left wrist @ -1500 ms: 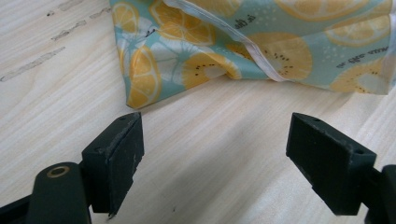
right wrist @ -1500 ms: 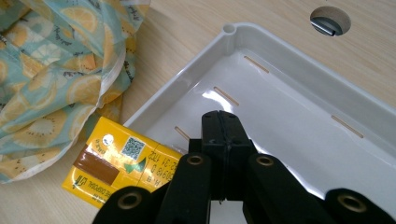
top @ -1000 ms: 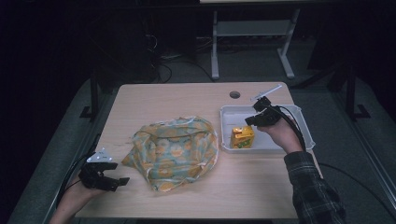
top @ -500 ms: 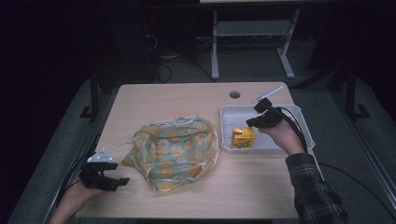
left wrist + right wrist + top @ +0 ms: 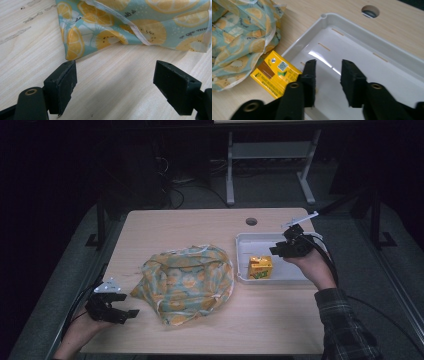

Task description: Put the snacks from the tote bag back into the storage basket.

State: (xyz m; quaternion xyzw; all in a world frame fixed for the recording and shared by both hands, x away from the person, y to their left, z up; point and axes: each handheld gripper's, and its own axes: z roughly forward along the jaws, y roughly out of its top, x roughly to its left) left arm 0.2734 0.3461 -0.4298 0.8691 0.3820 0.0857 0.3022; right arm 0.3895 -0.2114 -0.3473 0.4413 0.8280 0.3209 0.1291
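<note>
- Black jaws of your right gripper (image 5: 328,75) have just been opening and stand apart with nothing between them, above the white tray (image 5: 387,75).
- The yellow juice carton (image 5: 260,267) already stands in the tray's near-left corner, so that drop looks done.
- Your left gripper (image 5: 115,82) rests wide apart, empty, just short of the lemon-print cloth bag (image 5: 185,282) on the table (image 5: 175,227).
- The bag probably comes next.

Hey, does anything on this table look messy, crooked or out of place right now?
Mostly tidy. The lemon-print cloth bag lies crumpled in a loose heap mid-table rather than flat. The yellow juice carton sits inside the white tray at its left end, apparently undamaged. No spill or break shows.
</note>
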